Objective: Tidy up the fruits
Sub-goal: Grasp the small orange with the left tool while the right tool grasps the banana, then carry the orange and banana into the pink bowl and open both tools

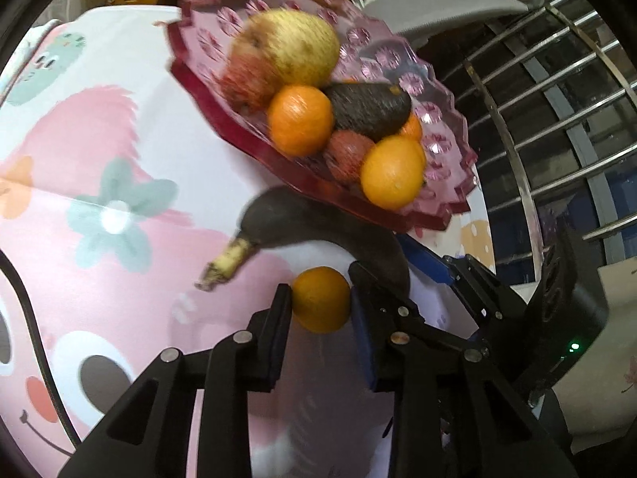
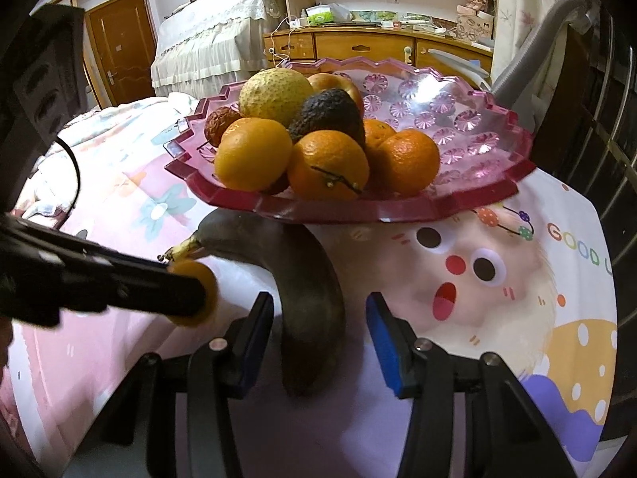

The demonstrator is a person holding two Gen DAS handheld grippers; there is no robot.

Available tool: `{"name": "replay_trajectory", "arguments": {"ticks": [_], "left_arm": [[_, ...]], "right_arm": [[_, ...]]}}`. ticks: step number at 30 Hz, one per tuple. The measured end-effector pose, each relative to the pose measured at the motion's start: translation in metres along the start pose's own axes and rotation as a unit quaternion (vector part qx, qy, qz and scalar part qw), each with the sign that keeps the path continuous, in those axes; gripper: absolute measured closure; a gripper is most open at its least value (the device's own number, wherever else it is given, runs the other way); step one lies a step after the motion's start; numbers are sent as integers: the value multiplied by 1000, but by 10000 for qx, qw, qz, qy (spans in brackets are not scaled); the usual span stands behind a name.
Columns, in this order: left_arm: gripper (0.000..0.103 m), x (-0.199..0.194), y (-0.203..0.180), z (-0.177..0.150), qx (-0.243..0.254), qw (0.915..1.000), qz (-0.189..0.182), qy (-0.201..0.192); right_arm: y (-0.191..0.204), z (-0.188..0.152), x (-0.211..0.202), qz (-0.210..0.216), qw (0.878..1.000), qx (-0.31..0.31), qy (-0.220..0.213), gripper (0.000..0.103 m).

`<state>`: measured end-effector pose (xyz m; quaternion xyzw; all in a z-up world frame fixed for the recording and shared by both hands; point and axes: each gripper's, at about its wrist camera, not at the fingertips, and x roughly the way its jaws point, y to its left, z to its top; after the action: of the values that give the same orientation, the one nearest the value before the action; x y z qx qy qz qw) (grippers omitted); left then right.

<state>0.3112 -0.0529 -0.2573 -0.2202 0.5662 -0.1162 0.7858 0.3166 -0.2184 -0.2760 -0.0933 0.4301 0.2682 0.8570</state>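
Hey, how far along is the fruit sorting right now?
Mostly done: the pink bowl already holds oranges, an avocado and other fruit. In hand: the left tongs grip a small orange. Left: the blackened banana lies on the cloth, between the open right tongs.

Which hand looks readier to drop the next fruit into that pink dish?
Left, probably: the left gripper already clamps a small orange near the pink dish; the open right gripper only straddles the dark banana.
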Motion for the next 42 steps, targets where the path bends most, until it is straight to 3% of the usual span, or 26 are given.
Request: {"name": "replay_trajectory", "arguments": {"ticks": [5,8,29,34,42], "left_arm": [[75,-14,14,1,-105,9998,69,-146],[75,-20,23,-1,-169,9996,108,-200],[75,-70,60,-8,-234,9979,351,-500],[75,-87,62,-6,-101,9978,394,-515],[75,-119,52,3,256,9967,271,-716]], "right_arm": [[10,5,6,-258,9996,-86,3,55],[17,5,7,-308,9991,-299,-37,68],[51,-11,-23,-753,9969,-240,32,73],[61,-13,-40,-800,9965,-228,94,73],[78,-6,-81,-914,9954,-221,-166,73]]}}
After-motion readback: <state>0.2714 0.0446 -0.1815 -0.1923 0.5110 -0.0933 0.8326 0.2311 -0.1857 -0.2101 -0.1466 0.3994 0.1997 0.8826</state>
